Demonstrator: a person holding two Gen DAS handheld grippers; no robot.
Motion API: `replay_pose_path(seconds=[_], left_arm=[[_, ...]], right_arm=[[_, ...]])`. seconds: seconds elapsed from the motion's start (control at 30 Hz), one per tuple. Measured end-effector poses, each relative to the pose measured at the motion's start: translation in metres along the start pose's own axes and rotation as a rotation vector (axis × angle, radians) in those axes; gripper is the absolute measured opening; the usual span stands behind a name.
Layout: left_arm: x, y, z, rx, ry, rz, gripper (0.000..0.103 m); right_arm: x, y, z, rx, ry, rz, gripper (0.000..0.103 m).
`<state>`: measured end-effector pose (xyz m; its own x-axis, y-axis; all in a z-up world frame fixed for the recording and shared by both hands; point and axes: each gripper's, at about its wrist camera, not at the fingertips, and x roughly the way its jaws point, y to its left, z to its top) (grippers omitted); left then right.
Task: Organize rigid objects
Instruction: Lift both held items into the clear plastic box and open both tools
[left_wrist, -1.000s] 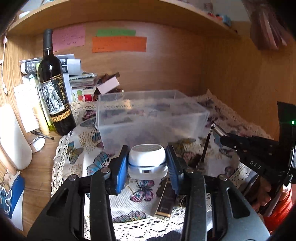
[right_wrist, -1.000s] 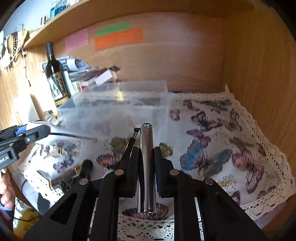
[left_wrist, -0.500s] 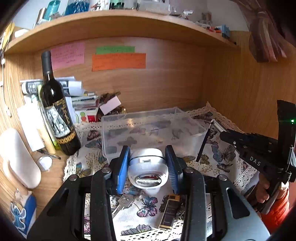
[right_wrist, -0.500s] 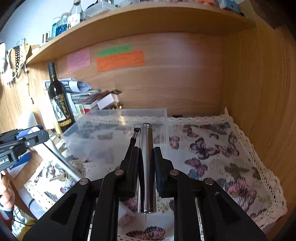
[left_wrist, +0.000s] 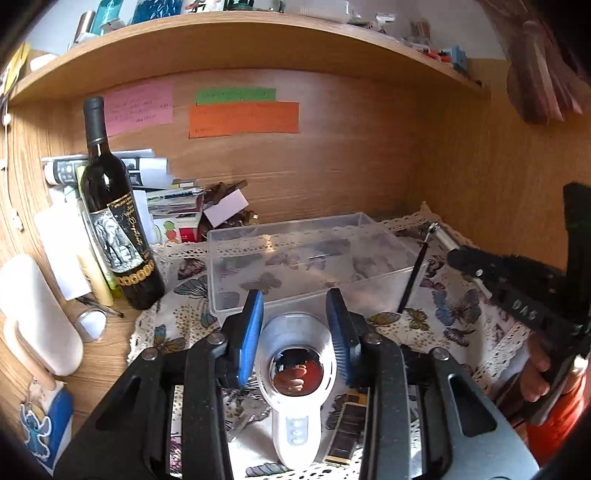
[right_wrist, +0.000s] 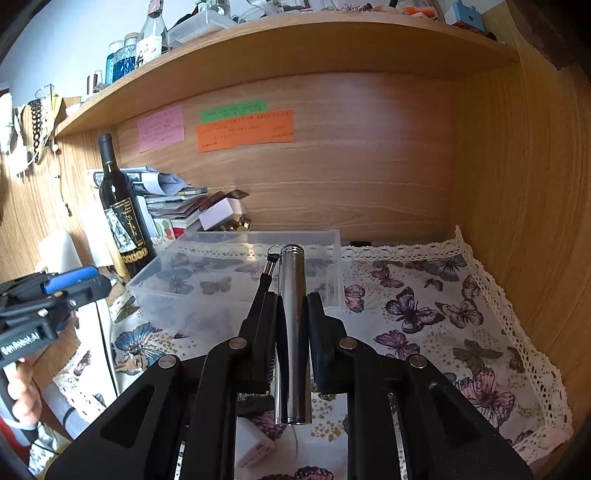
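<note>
My left gripper (left_wrist: 295, 306) holds a white handheld device (left_wrist: 295, 373) with a round mirror face by its head. The jaws are closing on it and the blue pads (left_wrist: 251, 332) press its sides. It hangs above the butterfly cloth (left_wrist: 461, 306), just in front of the clear plastic box (left_wrist: 306, 258). My right gripper (right_wrist: 291, 299) is shut on a silver metal cylinder (right_wrist: 291, 332) with a black strap (right_wrist: 264, 280), held over the cloth (right_wrist: 424, 314) near the box (right_wrist: 221, 288). Each gripper shows in the other's view: the left gripper (right_wrist: 55, 291), the right gripper (left_wrist: 517, 291).
A wine bottle (left_wrist: 114, 221) stands left of the box, with stacked papers (left_wrist: 166, 195) behind it. A white bottle (left_wrist: 37, 314) lies at far left. A black and gold flat item (left_wrist: 343, 435) lies on the cloth under my left gripper. A wooden shelf (left_wrist: 258, 40) spans overhead, with wooden walls behind and at right.
Both grippers have risen with their objects, so the box sits lower in view. The white device has tipped in the left jaws, and its mirror face now shows.
</note>
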<state>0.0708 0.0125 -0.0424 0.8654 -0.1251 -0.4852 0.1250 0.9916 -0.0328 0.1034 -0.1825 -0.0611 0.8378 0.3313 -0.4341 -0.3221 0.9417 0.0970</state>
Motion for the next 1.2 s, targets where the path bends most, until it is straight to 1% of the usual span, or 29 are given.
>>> replay_pose_path(seconds=[0.2, 0.3, 0.4, 0.5, 0.57, 0.63, 0.7, 0.8, 1.0, 1.13, 1.2], left_arm=[[-0.006, -0.009, -0.003, 0.041, -0.011, 0.004, 0.035], [-0.014, -0.014, -0.009, 0.061, -0.028, 0.019, 0.038], [-0.011, -0.011, -0.016, 0.05, 0.008, 0.01, 0.041], [-0.004, -0.004, -0.025, 0.033, 0.052, 0.027, 0.041], [-0.002, 0.002, -0.028, 0.01, 0.061, 0.029, 0.041], [-0.003, 0.007, -0.027, -0.009, 0.063, 0.014, 0.041], [-0.002, 0.009, -0.023, -0.02, 0.063, 0.008, 0.041], [-0.005, 0.011, -0.012, -0.012, 0.041, 0.012, 0.041], [-0.014, 0.014, 0.024, 0.002, -0.042, 0.017, 0.041], [-0.016, 0.017, 0.052, 0.011, -0.104, 0.041, 0.041], [-0.015, 0.02, 0.063, 0.011, -0.121, 0.049, 0.041]], right_arm=[[0.003, -0.001, 0.0, 0.005, 0.005, 0.006, 0.014], [0.004, 0.001, -0.001, 0.001, 0.008, 0.012, 0.014], [0.006, 0.002, -0.001, -0.006, 0.009, 0.012, 0.014], [0.006, 0.003, -0.001, -0.008, 0.011, 0.014, 0.014], [0.006, 0.003, -0.001, -0.008, 0.012, 0.013, 0.014], [0.006, 0.003, -0.001, -0.009, 0.01, 0.011, 0.014], [0.006, 0.003, 0.0, -0.009, 0.008, 0.01, 0.014], [0.006, 0.002, 0.006, -0.015, 0.0, 0.009, 0.014], [0.007, 0.0, 0.023, -0.031, -0.026, 0.006, 0.014], [0.012, -0.004, 0.036, -0.028, -0.041, 0.012, 0.014], [0.016, -0.005, 0.043, -0.028, -0.045, 0.018, 0.014]])
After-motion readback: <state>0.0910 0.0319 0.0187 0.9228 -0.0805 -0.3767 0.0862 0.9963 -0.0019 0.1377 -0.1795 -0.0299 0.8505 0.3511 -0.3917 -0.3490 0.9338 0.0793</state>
